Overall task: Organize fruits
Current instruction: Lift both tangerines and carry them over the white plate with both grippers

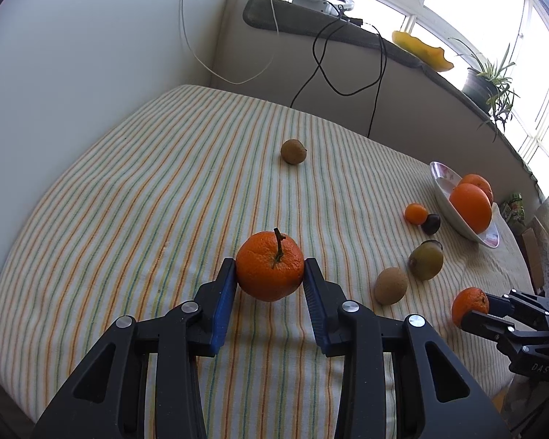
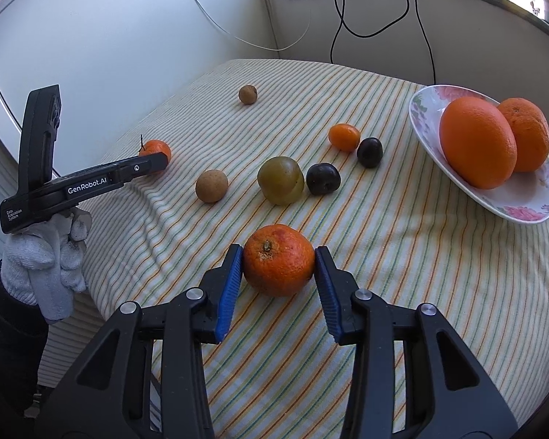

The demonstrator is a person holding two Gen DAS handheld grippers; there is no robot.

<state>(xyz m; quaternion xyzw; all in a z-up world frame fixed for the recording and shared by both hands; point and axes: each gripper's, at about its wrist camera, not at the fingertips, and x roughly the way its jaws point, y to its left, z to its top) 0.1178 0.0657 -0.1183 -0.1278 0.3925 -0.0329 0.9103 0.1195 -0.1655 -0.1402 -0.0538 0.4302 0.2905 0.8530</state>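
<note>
the left tool (image 2: 157, 162) reads "GenRobot.AI" and "Data Acquisition System"; the right tool (image 1: 474, 314) "DAS".

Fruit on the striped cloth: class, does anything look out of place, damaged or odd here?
One thing: the brown fruit lies alone far back on the cloth, apart from the cluster near the plate. Nothing looks spilled or damaged. Each gripper, left and right, holds a tangerine.

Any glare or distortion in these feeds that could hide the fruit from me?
Left wrist view: the window is blown out white, yet the stemmed tangerine is sharp and evenly lit. Right wrist view: fisheye bends the striped cloth and darkens the corners; the plate with its oranges stays clear; soft shadows only.
</note>
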